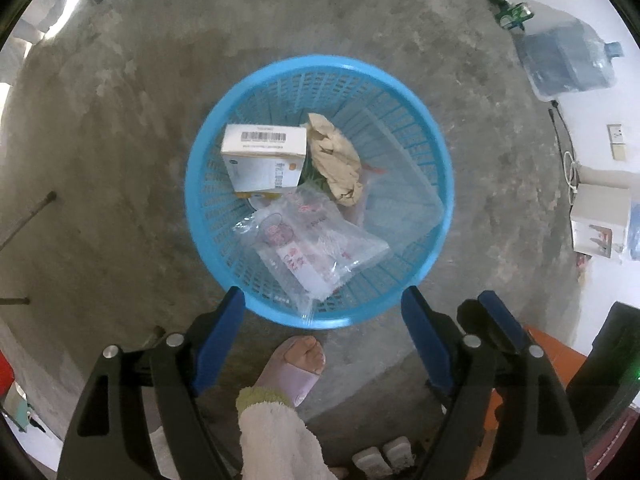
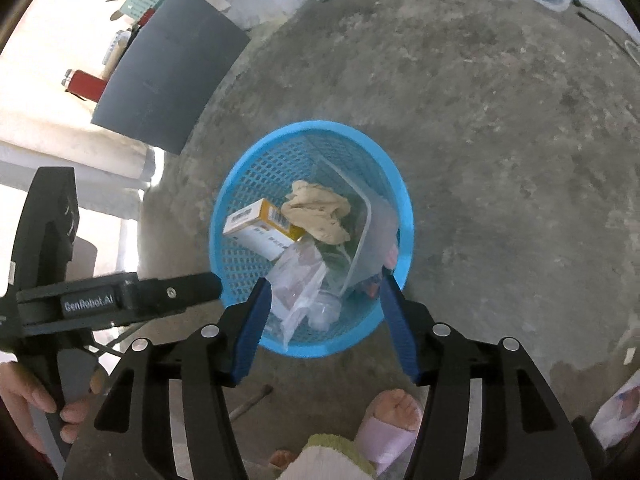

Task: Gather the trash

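Basket: blue mesh basket (image 1: 320, 68) is sitting on the concrete floor (image 1: 120, 160), straight below & ahead of both grippers.
Trash in it: white box (image 1: 264, 160), crumpled brown paper (image 1: 336, 160), clear plastic bag (image 1: 316, 248), clear lid or tray (image 2: 366, 236) leaning on the far wall. All inside the rim.
L gripper (image 1: 322, 312): jaws standing wide, nothing betw. them; tips are framing the basket's near rim.
R gripper (image 2: 324, 292): jaws part open, empty; plastic bag is lying below the gap, not touching the pads.
Key relation: basket is under both; bag's long axis is running fwd-back, roughly in line w/ the R jaws. Looks like drop is done, so next move is prob. away to more trash.
Nearer: can't tell; both are hovering close over the near rim.
View diffs: R view is showing the L gripper's body & the hand (image 2: 28, 408) holding it; L view is showing the box barcode and water jug (image 1: 568, 60) by the wall. Slippered foot (image 1: 300, 364) in both.
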A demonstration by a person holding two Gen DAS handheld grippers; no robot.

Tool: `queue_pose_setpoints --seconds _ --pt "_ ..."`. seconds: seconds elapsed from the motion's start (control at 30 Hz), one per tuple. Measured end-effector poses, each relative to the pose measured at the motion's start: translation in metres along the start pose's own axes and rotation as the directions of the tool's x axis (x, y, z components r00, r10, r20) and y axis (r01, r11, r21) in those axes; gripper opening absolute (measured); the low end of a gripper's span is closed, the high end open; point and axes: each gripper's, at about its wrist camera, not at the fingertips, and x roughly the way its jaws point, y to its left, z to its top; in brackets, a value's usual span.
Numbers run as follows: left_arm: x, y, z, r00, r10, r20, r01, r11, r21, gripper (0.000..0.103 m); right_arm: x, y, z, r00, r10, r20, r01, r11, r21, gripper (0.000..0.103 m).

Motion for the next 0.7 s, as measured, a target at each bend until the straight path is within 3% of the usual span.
queue_pose_setpoints --seconds 0.2,0.37,0.53,0.7 --pt "-0.063 0.011 -0.035 0.995 -0.074 0.069 0.074 0.997 -0.004 0.078 -0.058 0.021 -0.029 0.997 -0.023 0.078 0.025 0.999 -0.022 0.061" --pt "-0.133 0.022 -0.092 0.971 -0.191 0.146 0.177 0.979 0.1 0.078 -0.128 0.051 -0.078 0.98 -0.05 0.193 0.066 0.994 -0.082 0.07" --pt "-0.197 0.044 -0.16 0.93 -0.311 0.198 0.267 0.939 0.218 0.079 -0.178 0.085 -0.134 0.962 -0.066 0.266 0.098 0.989 -0.107 0.073" --pt "-0.249 0.073 -0.213 0.888 -0.372 0.27 0.279 0.903 0.328 0.08 -0.204 0.126 -0.183 0.953 -0.036 0.302 0.073 0.991 -0.113 0.074"
